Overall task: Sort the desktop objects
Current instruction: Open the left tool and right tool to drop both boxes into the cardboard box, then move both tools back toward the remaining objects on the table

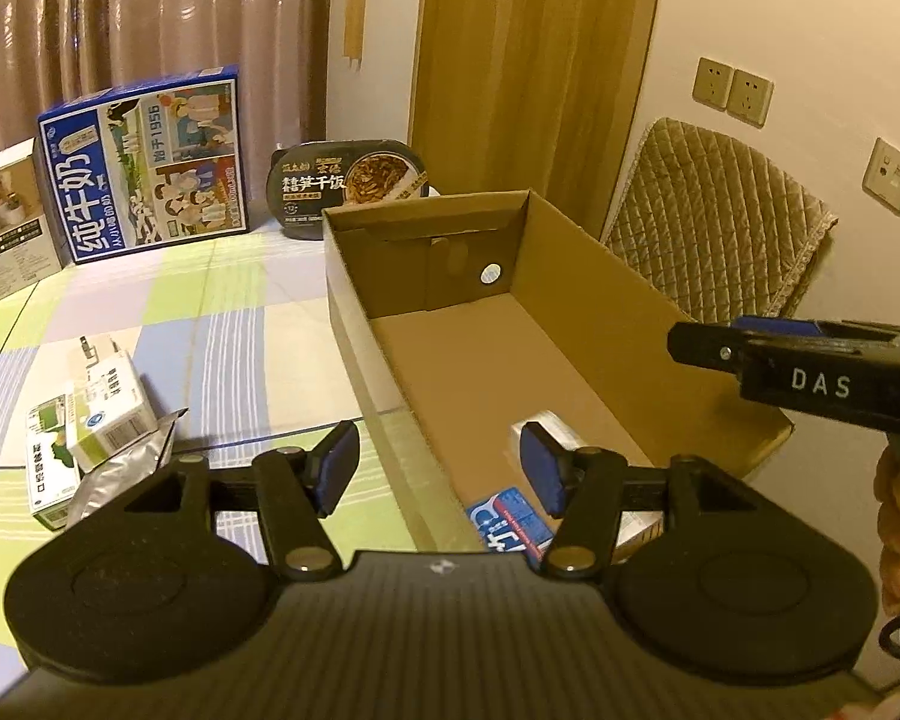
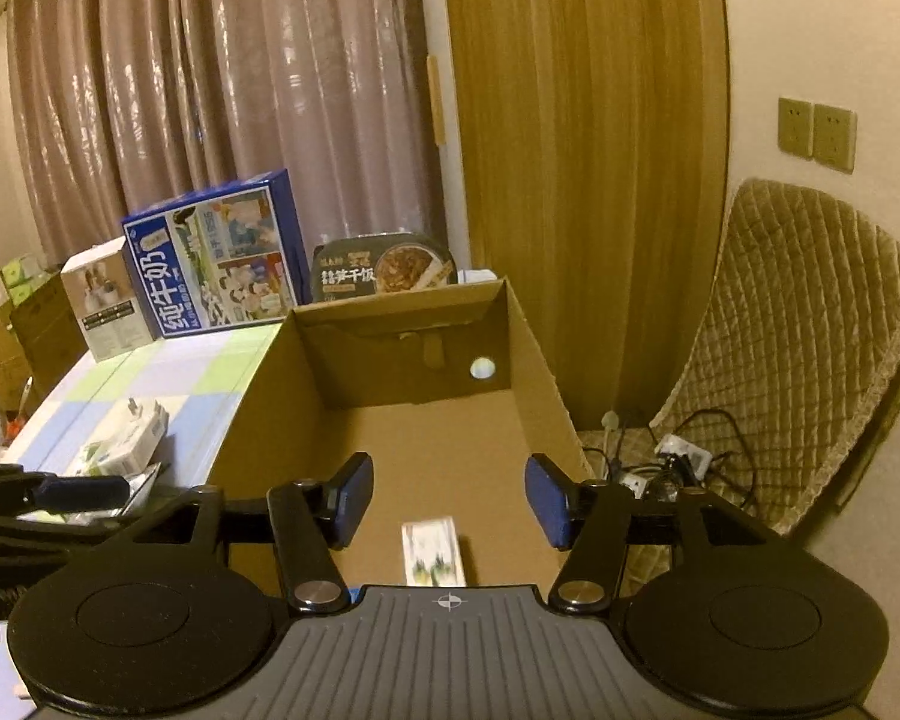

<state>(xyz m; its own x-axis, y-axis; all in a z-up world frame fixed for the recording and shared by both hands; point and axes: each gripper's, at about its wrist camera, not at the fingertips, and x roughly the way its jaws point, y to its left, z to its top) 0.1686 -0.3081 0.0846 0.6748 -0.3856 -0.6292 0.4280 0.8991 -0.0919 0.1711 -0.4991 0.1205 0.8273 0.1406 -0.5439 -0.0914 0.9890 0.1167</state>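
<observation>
The cardboard box (image 2: pixel 414 438) held a small white carton (image 2: pixel 433 551) beneath our right gripper (image 2: pixel 447 501), its fingers parted and empty, while our left gripper (image 1: pixel 435 468), likewise parted and empty, next needed the medicine boxes (image 1: pixel 99 414) on the desk (image 1: pixel 222 324).

Small packets (image 1: pixel 99 420) on table (image 1: pixel 240 324) left of cardboard box (image 1: pixel 576 294)

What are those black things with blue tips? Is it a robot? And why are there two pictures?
No robot: a person holds a tool in each hand, called a hand-held gripper, with a camera on each. One picture looks along the left hand-held gripper, the other along the right hand-held gripper. Both are open and hold nothing. The blue tips are soft pads for pinching things. Ahead is a cardboard box on a checked table, with a small white box and a blue packet already inside. More small boxes wait on the table to the left.
</observation>
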